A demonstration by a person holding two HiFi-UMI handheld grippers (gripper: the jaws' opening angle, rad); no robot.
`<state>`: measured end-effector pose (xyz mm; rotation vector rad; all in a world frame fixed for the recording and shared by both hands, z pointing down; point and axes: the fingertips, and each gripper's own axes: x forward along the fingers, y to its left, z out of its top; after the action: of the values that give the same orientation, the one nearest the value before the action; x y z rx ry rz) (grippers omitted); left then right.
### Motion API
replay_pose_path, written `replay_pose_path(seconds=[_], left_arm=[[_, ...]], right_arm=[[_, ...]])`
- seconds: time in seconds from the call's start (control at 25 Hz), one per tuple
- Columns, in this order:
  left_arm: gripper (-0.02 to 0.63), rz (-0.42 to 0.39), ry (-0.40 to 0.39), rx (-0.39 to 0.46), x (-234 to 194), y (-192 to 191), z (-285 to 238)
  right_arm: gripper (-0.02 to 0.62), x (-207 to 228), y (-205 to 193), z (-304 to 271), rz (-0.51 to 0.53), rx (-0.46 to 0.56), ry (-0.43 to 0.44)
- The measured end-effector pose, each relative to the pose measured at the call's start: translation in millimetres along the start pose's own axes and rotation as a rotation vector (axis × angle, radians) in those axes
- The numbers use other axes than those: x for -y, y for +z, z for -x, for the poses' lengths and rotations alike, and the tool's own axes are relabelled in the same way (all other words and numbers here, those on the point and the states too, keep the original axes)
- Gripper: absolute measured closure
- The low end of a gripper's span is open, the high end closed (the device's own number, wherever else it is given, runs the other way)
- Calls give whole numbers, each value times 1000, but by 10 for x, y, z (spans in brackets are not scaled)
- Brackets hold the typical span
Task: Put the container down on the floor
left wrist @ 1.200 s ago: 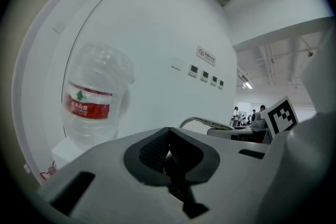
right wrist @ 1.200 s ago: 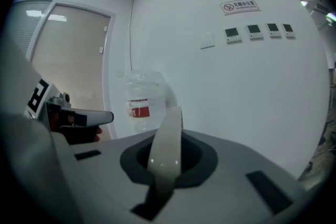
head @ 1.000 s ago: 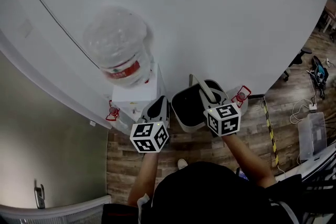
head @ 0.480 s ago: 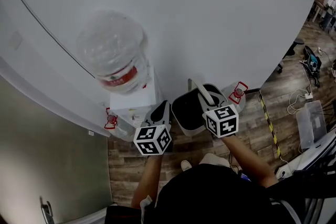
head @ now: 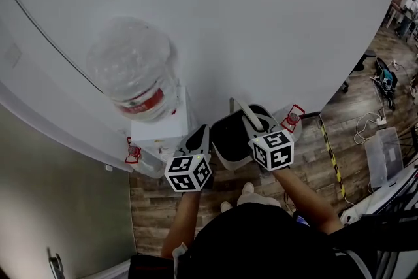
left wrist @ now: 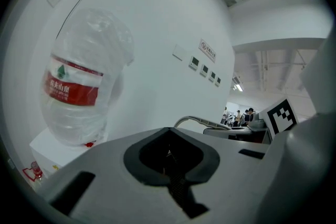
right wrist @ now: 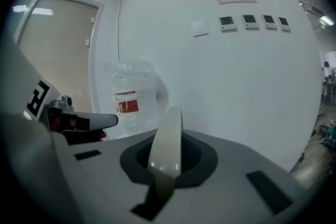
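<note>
— Location of the container (head: pixel 230 140)?
— Beside the water dispenser (head: pixel 159 131), over the wood floor (head: pixel 313 170); contact with it could not be confirmed.
— Grippers?
— Right gripper (right wrist: pixel 164 168) was clamped on the container's handle (right wrist: pixel 168 134). Left gripper (left wrist: pixel 169 160) had its jaws together, holding nothing.

left gripper (head: pixel 199 135): jaws together, empty, arm forward | right gripper (head: pixel 257 129): clamped on handle (right wrist: pixel 167 139), arm forward
</note>
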<state>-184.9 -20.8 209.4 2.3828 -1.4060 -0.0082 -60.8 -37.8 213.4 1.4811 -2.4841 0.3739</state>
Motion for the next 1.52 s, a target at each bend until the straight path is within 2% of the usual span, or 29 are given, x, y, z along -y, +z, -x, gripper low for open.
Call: replay_pose_path(seconds=[0.4, 0.84, 1.2, 1.52], left_arm=[[592, 4, 35, -2, -33, 89, -425], [592, 20, 84, -33, -115, 5, -998], [592, 47, 137, -51, -282, -150, -1259], [592, 87, 99, -141, -513, -442, -1438]], right_arm=[[565, 374, 121, -305, -12, -10, 27], [565, 761, 46, -735, -37, -59, 89], [565, 892, -217, -1056, -24, -128, 129], [565, 868, -484, -1332, -42, -217, 110]])
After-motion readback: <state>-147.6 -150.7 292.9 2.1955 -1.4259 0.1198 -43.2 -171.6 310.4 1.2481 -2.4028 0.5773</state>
